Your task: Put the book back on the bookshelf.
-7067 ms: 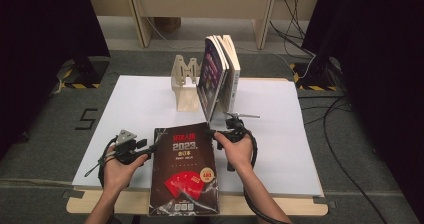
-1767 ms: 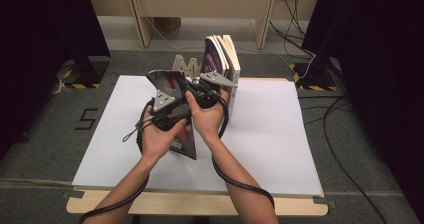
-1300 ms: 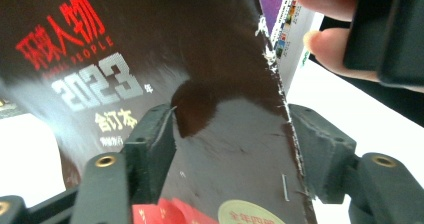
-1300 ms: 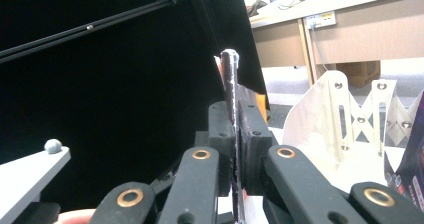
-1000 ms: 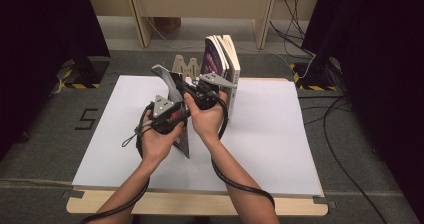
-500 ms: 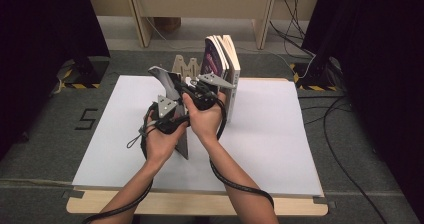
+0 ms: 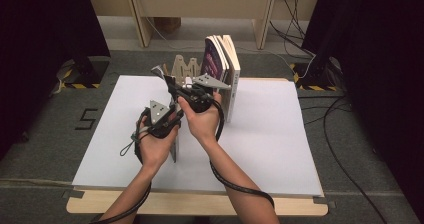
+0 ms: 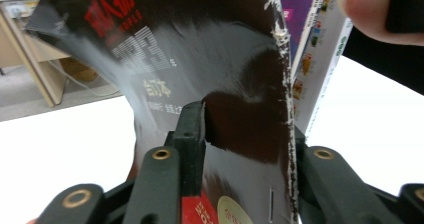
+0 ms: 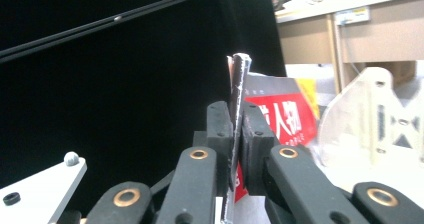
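Observation:
A thin black book with red lettering (image 7: 173, 149) stands on edge on the white table (image 7: 280, 149), between the person's two hands. My right gripper (image 7: 175, 86) is shut on its upper edge. In the right gripper view both pads (image 9: 236, 129) pinch the thin edge, with the red cover (image 9: 280, 119) behind. My left gripper (image 7: 170, 120) sits lower on the book. In the left gripper view its jaws (image 8: 245, 134) have just been closing with the curved glossy cover (image 8: 200, 49) between them, one jaw against the cover and the other at the scuffed spine edge.
Several books (image 7: 222, 69) stand upright at the back of the table beside a pale wooden book rack (image 7: 184, 66). A purple and white book (image 8: 320, 44) stands close behind the black one. Dark curtains flank the table, and cables lie on the floor at the right.
The left hand has shifted slightly along the book. The right hand and the upright book have stayed in place.

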